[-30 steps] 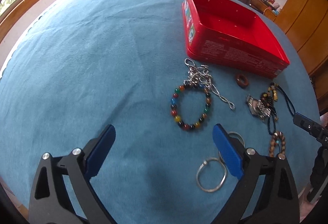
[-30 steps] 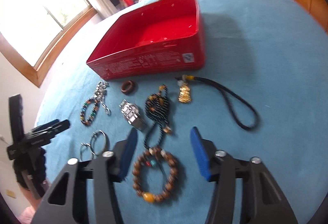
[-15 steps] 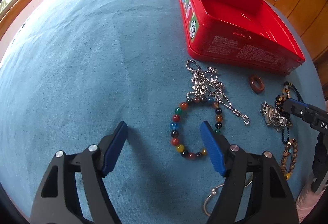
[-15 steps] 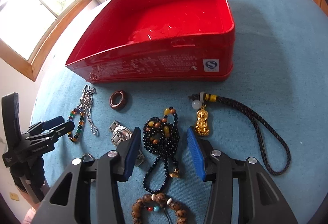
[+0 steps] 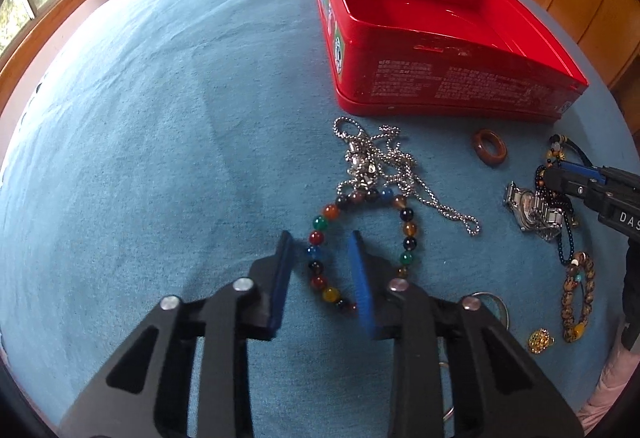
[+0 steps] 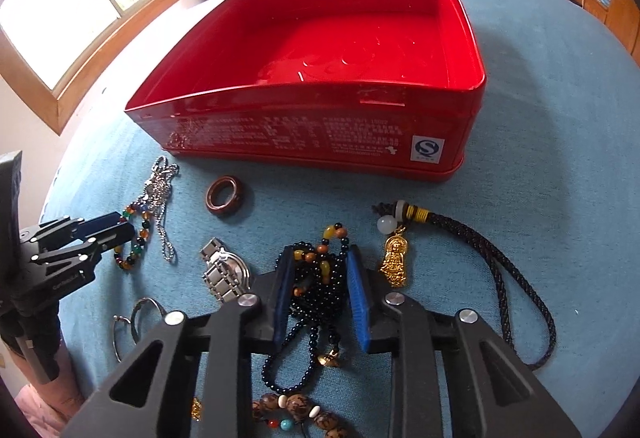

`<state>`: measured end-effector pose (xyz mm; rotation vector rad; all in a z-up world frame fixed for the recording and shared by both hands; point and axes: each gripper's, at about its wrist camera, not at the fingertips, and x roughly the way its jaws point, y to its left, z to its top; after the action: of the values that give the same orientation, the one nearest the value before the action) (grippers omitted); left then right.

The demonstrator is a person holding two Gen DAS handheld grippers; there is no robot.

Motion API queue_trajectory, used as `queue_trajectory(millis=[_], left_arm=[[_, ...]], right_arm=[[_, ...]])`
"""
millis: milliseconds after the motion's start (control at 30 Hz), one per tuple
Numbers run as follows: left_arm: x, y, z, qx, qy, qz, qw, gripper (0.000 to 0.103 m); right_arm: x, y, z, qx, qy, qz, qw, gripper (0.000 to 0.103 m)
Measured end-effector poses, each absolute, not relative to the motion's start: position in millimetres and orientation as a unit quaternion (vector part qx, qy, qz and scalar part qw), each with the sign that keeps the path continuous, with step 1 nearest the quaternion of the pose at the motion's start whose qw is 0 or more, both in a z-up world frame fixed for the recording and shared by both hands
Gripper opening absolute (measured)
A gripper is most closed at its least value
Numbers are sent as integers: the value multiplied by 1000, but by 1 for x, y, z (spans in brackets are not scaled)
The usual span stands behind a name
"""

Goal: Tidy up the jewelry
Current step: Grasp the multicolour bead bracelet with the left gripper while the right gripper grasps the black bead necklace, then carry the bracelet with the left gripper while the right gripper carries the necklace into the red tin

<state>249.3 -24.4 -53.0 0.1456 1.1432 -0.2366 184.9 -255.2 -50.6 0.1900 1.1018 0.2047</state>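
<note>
On the blue cloth (image 5: 140,141) stands one red tin (image 6: 320,141), open and with nothing in it, at 12 o'clock from both grippers. The left gripper (image 5: 322,278) has its two blue pads narrowed around the left side of one bracelet of coloured beads (image 5: 408,238); a small gap shows on either side, so the pads straddle the beads without visibly pressing them. One silver chain (image 5: 380,165) lies tangled at the bracelet's 12 o'clock, touching it. The right gripper (image 6: 320,290) has its pads drawn close against one bunched black bead necklace (image 6: 320,302); whether they squeeze it cannot be told. At its 10 o'clock lie one watch (image 6: 224,274) and one brown ring (image 6: 225,196); at 2 o'clock, one gold pendant (image 6: 394,262) on a black cord (image 6: 500,270). One wooden bead bracelet (image 5: 578,302) lies at 6 o'clock.
</note>
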Motion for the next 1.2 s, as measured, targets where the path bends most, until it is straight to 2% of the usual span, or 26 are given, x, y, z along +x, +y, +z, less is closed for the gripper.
queue_trajectory(millis=[67, 100, 233, 433, 533, 600, 833, 1200], left_arm=[[254, -23, -54, 63, 538, -111, 833, 8], [257, -20, -54, 52, 540, -115, 832, 7], [264, -14, -55, 29, 543, -127, 829, 7], [266, -37, -57, 75, 530, -116, 836, 8], [269, -49, -59, 89, 522, -109, 841, 6], [269, -54, -58, 96, 516, -101, 845, 7], [248, -24, -47, 2, 516, -136, 846, 6], [219, -23, 12, -48, 443, -189, 875, 6]], right_arm=[[183, -260, -49, 100, 521, 101, 842, 18], [182, -261, -50, 104, 522, 104, 840, 17], [182, -264, -50, 111, 524, 108, 837, 18], [186, -250, -51, 75, 521, 100, 845, 21], [186, -248, -51, 71, 516, 99, 848, 18], [185, -249, -50, 72, 515, 99, 848, 13], [178, -264, -42, 130, 505, 140, 842, 11], [159, -282, 7, 147, 435, 155, 875, 11]])
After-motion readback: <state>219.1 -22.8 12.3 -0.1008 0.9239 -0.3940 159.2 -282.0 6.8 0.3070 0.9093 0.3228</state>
